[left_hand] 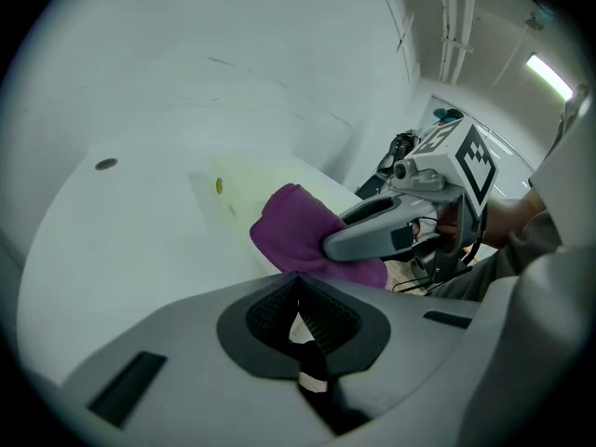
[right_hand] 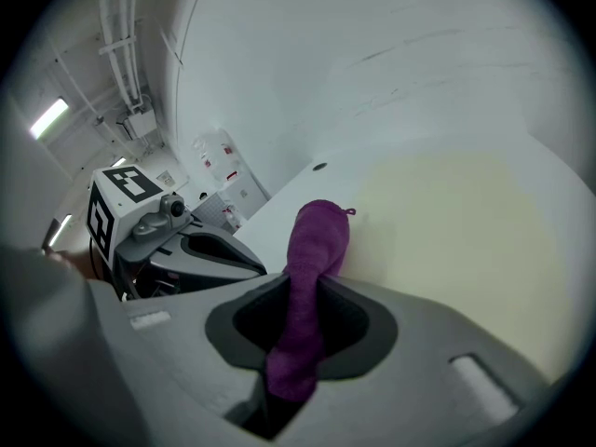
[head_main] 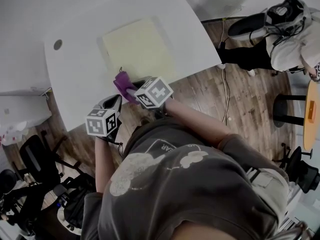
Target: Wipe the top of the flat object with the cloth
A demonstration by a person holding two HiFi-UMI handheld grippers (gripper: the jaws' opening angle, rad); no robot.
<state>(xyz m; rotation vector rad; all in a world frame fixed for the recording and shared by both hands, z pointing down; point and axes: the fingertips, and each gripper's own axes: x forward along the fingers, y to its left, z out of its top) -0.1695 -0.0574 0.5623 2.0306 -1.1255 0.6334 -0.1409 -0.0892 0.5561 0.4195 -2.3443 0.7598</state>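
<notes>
A pale yellow flat board [head_main: 137, 49] lies on the white table [head_main: 80, 64]. My right gripper [head_main: 131, 90] is shut on a purple cloth [head_main: 122, 82], held just above the board's near edge. In the right gripper view the cloth [right_hand: 317, 240] sticks up from between the jaws, with the board [right_hand: 466, 222] ahead and to the right. My left gripper [head_main: 114, 101] hovers at the table's front edge, left of the right one; its jaws are shut with nothing between them [left_hand: 298, 282]. From the left gripper view, the cloth [left_hand: 293, 226] bulges out past the right gripper's fingers [left_hand: 372, 236].
A small round cable hole [head_main: 58, 44] sits in the table's left part. The table's front edge runs just under both grippers. Office chairs [head_main: 35, 159] stand at lower left; a seated person [head_main: 290, 34] and a round wooden table [head_main: 311, 114] are at right.
</notes>
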